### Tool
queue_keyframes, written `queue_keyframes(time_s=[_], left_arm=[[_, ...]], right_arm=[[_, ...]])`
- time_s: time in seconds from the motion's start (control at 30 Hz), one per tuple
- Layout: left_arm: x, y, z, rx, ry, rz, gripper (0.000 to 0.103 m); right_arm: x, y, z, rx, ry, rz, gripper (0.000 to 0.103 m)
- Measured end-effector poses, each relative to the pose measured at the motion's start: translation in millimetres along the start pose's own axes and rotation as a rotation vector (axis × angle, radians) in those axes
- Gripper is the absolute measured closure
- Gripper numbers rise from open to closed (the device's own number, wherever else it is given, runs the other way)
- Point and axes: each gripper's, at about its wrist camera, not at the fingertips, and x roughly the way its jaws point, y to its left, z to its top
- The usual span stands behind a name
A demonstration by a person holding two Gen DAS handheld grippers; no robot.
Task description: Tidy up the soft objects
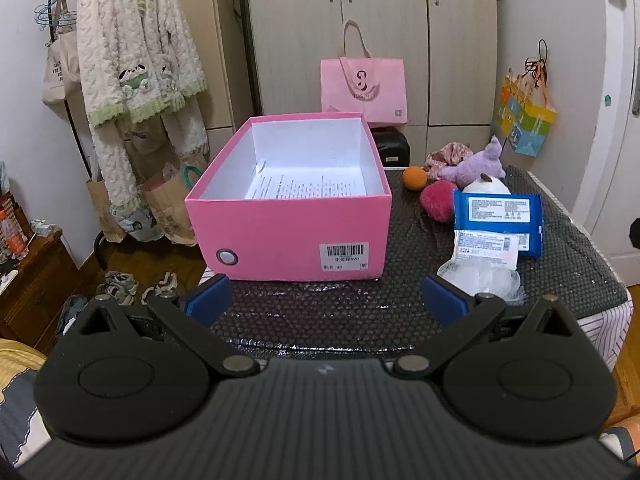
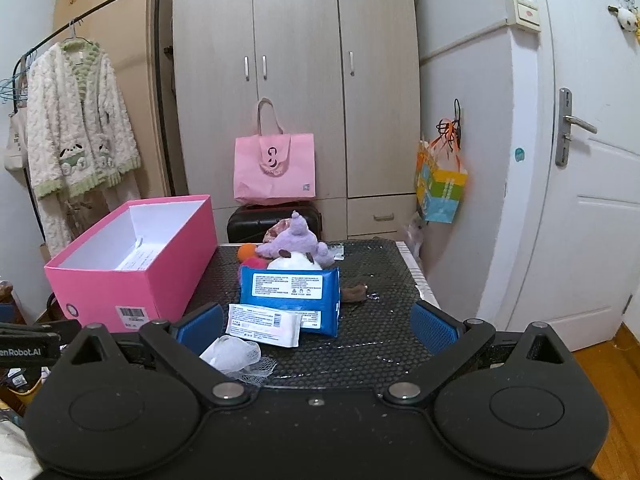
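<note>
An open pink box [image 1: 288, 232] [image 2: 132, 268] stands on the table's left part, holding only a printed sheet. To its right lie a purple plush [image 1: 476, 164] [image 2: 298, 236], an orange ball [image 1: 414, 177] [image 2: 246, 251], a magenta pom-pom [image 1: 437, 200], a blue wipes pack [image 1: 498, 216] [image 2: 290, 292], a white wipes pack [image 1: 486, 245] [image 2: 264, 325] and a clear netted bag [image 1: 480, 278] [image 2: 236, 356]. My left gripper [image 1: 326, 304] hangs open in front of the box. My right gripper [image 2: 316, 326] is open, facing the packs.
Bubble wrap [image 1: 320, 320] covers the black table. A small brown item [image 2: 354, 293] lies right of the blue pack. Behind stand a suitcase [image 2: 276, 220] with a pink tote [image 2: 274, 170], a wardrobe [image 2: 296, 80], a clothes rack with a robe [image 1: 136, 64], and a door [image 2: 592, 160].
</note>
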Motion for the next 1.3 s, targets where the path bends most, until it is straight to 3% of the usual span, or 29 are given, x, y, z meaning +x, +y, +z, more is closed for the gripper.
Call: queue_keyframes(time_s=[0.43,0.87,1.3], left_arm=[[6,7,-5,-0.003,0.036,0.003,0.002],[-10,17,-9,-0.012,-0.011,-0.009,0.0],[-18,20,-13,0.004,-0.059,0.025,0.001]], right_arm=[[2,-5,-11,0.007,0.029,0.002,0.001],[-7,-4,-15,-0.019,-0.001,0.011,0.001],[-8,-5,-18,-0.008,0.011,0.022,0.001]])
